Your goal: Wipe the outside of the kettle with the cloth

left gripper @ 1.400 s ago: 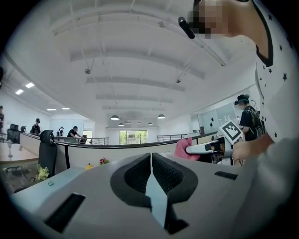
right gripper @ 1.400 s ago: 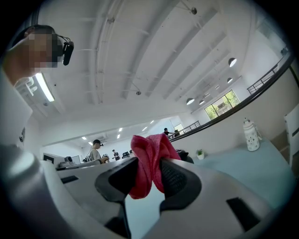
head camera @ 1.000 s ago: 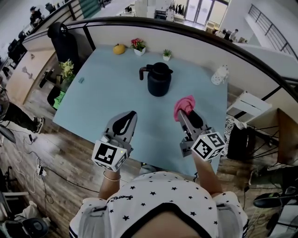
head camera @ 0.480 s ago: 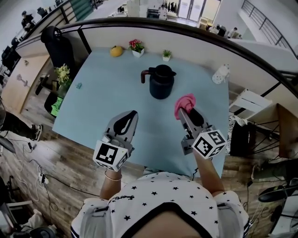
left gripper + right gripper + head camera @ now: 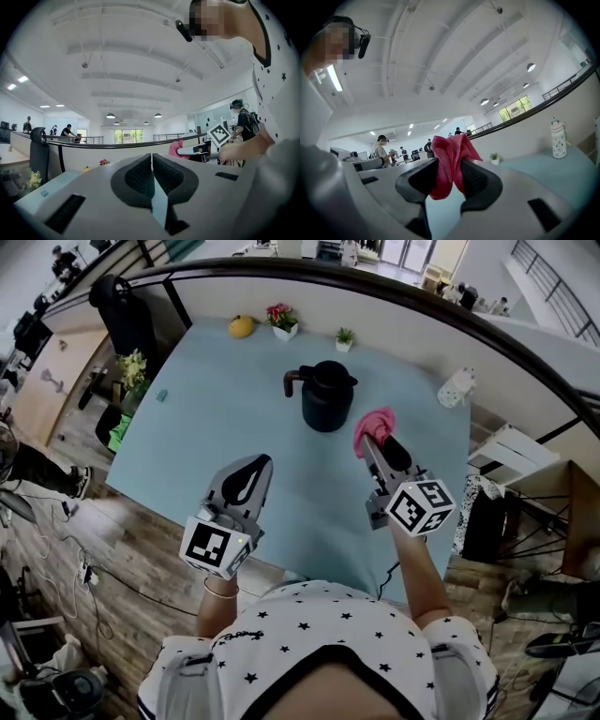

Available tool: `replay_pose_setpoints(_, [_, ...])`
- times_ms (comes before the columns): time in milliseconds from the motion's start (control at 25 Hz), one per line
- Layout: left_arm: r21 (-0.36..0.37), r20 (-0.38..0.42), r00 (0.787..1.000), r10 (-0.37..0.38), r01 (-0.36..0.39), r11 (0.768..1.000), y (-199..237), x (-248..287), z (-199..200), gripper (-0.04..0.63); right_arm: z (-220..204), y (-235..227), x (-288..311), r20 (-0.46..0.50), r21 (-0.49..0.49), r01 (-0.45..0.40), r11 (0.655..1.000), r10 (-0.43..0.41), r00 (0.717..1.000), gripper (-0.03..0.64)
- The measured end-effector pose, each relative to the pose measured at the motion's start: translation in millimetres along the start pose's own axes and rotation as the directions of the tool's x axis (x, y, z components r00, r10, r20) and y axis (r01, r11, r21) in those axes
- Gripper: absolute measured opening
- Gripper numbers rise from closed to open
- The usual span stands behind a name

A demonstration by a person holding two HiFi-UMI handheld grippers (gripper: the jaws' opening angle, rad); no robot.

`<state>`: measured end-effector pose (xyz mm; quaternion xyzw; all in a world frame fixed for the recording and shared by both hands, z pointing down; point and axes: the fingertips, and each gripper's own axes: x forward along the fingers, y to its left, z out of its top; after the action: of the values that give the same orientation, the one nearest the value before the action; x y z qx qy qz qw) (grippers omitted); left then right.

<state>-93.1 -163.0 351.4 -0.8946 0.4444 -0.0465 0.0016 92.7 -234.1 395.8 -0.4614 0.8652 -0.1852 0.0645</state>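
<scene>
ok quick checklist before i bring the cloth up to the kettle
1. Cloth grip: ok. The right gripper is shut on the pink cloth, which bunches out above the tips.
2. Kettle standing: ok. The black kettle is upright on the light blue table, lid on.
3. Path: ok. Only bare tabletop lies between cloth and kettle in the head view.
4. Contact: not ok. The cloth is apart from the kettle, to its right and nearer the person.
5. Free gripper: ok. The left gripper has its jaws together on nothing, so it could steady the kettle.
6. Kettle hot or full: cannot tell.
</scene>
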Motion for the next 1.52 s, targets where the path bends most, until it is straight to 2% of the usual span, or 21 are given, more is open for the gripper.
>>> replay_pose_setpoints(400, [0.017,-0.018,0.997,0.08,-0.08,0.997,7,11,2,0.032,-9,-43,46,-0.047,0.011,-0.001,1.0,0.002,0.999,0.14])
replay_pose_setpoints(680, [0.017,-0.055,0.993,0.107,-0.106,0.994,14,26,-6,0.032,-32,-69,87,-0.085,0.062,0.0,0.998,0.005,0.996,0.133])
replay_pose_setpoints(960, [0.047,-0.063,0.991,0.115,-0.112,0.993,15,25,-6,0.032,-46,-83,100,-0.098,0.081,0.013,0.997,-0.005,0.995,0.133])
replay_pose_setpoints(1160, [0.041,-0.07,0.994,0.088,-0.085,0.996,24,26,-12,0.032,-51,-87,100,-0.112,0.079,0.045,0.996,-0.036,0.993,0.133])
replay_pose_setpoints(1520, [0.039,-0.054,0.997,-0.057,0.06,0.997,53,46,-13,0.032,-52,-92,111,-0.124,0.048,0.146,0.988,-0.139,0.982,0.135])
